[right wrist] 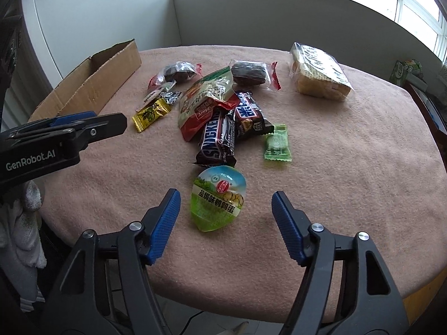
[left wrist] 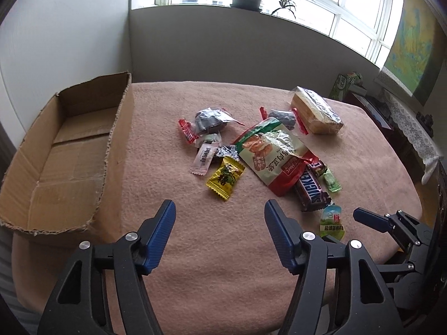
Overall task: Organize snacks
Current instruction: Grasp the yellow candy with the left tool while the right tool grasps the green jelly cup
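A: At the far left of the table [left wrist: 195, 251], what is present?

B: An open cardboard box [left wrist: 69, 150], sitting on the pink cloth that covers the table. No snack is visible inside it.

A: State of the left gripper [left wrist: 220, 209]?

B: Fingers spread wide, grasping nothing. It hovers over bare cloth just short of the yellow candy [left wrist: 225, 178], with the box to its left.

A: Continue rightward.

B: A pile of snacks lies mid-table. Leftmost: a dark wrapped cake [left wrist: 208, 120], a pink-white sachet [left wrist: 203, 159] and the yellow candy. Centre: a green-and-red pouch [left wrist: 272, 153] overlapping a Snickers bar [right wrist: 216, 139]. A second dark chocolate bar [right wrist: 248, 114] lies beside the Snickers bar, and another dark cake [right wrist: 250, 76] lies behind the pouch. A small green candy [right wrist: 277, 146] lies just right of the bars.

A: And the right gripper [right wrist: 226, 202]?

B: Fingers likewise released. A green egg-shaped pack [right wrist: 218, 198] lies on the cloth between them, touching neither.

A: Far right?

B: A clear-wrapped sandwich cake [right wrist: 318, 71], well apart from the pile.
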`<state>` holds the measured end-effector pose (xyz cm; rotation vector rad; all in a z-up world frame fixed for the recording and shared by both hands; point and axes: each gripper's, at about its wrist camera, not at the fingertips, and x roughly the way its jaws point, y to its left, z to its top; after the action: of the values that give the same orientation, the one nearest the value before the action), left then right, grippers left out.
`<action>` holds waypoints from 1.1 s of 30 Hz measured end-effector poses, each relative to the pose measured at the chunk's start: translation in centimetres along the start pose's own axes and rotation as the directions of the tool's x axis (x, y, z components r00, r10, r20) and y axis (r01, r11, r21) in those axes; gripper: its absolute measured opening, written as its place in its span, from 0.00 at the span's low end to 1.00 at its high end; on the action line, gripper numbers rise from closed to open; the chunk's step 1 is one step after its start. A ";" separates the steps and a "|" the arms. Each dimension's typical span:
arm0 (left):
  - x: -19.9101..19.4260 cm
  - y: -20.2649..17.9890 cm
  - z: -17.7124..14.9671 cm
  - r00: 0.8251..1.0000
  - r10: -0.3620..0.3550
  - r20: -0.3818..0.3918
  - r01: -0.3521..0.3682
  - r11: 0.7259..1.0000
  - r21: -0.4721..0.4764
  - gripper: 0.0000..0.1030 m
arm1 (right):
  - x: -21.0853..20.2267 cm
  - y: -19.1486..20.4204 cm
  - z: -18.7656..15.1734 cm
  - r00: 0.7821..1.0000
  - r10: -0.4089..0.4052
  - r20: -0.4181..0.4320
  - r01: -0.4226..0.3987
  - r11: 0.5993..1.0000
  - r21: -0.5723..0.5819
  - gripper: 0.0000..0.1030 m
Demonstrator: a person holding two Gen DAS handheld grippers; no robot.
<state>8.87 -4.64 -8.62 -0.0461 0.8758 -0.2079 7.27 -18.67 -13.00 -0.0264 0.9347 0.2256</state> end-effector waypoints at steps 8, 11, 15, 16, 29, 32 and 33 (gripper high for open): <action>4.0 0.1 1.7 0.999 -0.010 -0.045 0.009 1.000 -0.004 0.52 | 1.2 0.2 0.5 1.000 -0.003 0.001 0.003 1.000 -0.027 0.65; 5.0 0.4 2.1 0.998 -0.015 -0.058 0.014 1.000 -0.016 0.44 | 1.4 0.4 0.6 1.000 -0.009 0.003 0.009 0.999 -0.040 0.64; 5.8 0.3 2.1 0.997 -0.022 -0.076 0.021 1.000 -0.014 0.44 | 1.5 0.4 0.5 1.000 -0.025 0.006 0.025 0.998 -0.056 0.60; 5.9 0.2 2.1 0.997 -0.023 -0.078 0.022 1.000 -0.009 0.44 | 1.5 0.4 0.5 1.000 -0.025 0.006 0.025 0.998 -0.057 0.58; 6.3 -1.1 2.1 0.997 0.006 -0.080 -0.001 0.998 0.061 0.29 | 0.8 -1.6 0.3 1.000 -0.006 -0.006 0.006 1.000 -0.012 0.40; 6.4 -1.2 2.2 0.997 0.018 -0.078 -0.012 0.998 0.067 0.30 | 0.7 -1.6 0.3 1.000 -0.009 -0.006 0.009 1.000 -0.009 0.40; 6.5 -1.2 2.3 0.997 0.021 -0.077 -0.016 0.998 0.068 0.30 | 0.7 -1.6 0.3 1.000 -0.009 -0.006 0.009 1.000 -0.008 0.40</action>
<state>14.42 -7.24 -11.91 0.0326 0.9453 -0.2229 8.27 -20.04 -13.53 -0.0390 0.9392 0.2210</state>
